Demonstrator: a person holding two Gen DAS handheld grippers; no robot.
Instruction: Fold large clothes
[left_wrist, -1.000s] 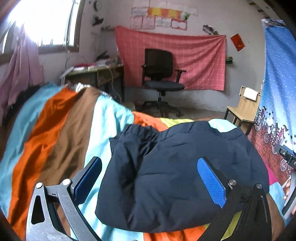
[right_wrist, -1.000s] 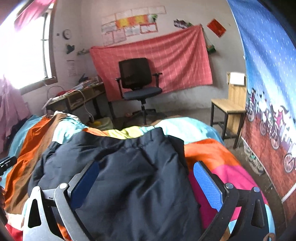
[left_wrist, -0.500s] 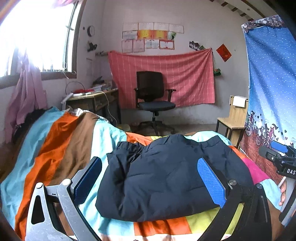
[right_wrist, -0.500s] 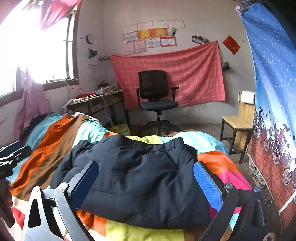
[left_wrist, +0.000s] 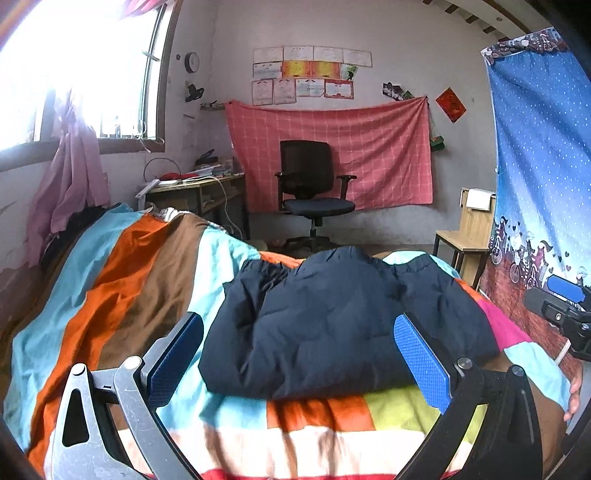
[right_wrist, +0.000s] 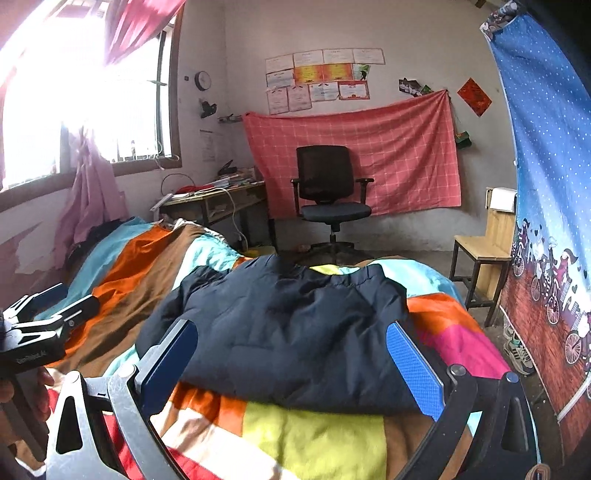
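Both tongs have drawn back from the folded navy jacket (left_wrist: 332, 325), left tongs (left_wrist: 295, 365) and right tongs (right_wrist: 291, 369) spread apart.

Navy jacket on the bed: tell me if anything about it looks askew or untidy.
The navy jacket lies folded into a compact bundle on the striped bedspread, but not neatly: its left side bulges out past the rest and the surface is puffy and creased. Both grippers, left gripper and right gripper, are open and clear of it.

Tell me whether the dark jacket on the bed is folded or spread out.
Folded. The navy jacket lies as a compact bundle on the striped bedspread, no sleeves hanging out, with both grippers open and clear of it.
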